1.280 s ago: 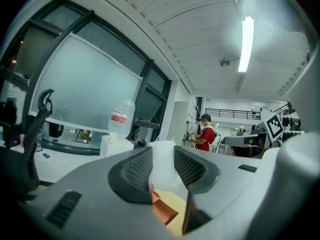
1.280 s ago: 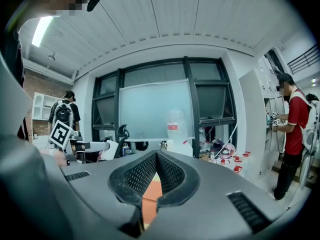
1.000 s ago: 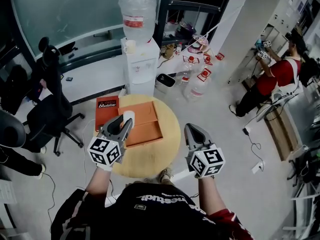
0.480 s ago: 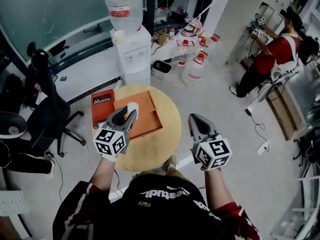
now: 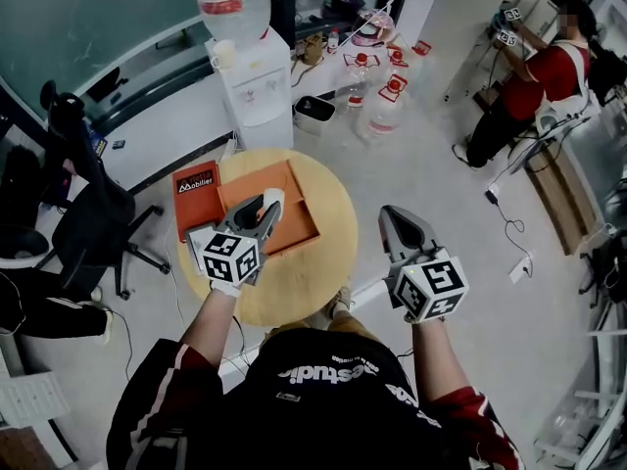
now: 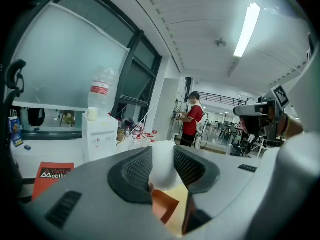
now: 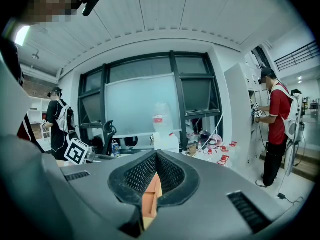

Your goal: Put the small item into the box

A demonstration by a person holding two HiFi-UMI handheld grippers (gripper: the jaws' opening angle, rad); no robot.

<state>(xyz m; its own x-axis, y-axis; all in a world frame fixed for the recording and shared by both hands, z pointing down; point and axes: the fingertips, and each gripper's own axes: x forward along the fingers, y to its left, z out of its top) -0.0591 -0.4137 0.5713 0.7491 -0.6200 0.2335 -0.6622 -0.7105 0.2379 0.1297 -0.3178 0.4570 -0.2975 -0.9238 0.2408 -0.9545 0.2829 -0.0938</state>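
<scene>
1. Our left claw (image 5: 266,207) is clamped on the small white item (image 5: 274,198), with a pad pressing on each side of it.
2. The item sits over the open orange box (image 5: 294,225); we cannot tell whether it touches the box.
3. The box lies on the round wooden worktop (image 5: 313,277), with an orange printed card (image 5: 194,192) just beside it on the left.
4. Our right claw (image 5: 395,213) has its jaws together with nothing between them, off the worktop's right edge.
5. A water dispenser (image 5: 253,91) stands beyond the worktop.
</scene>
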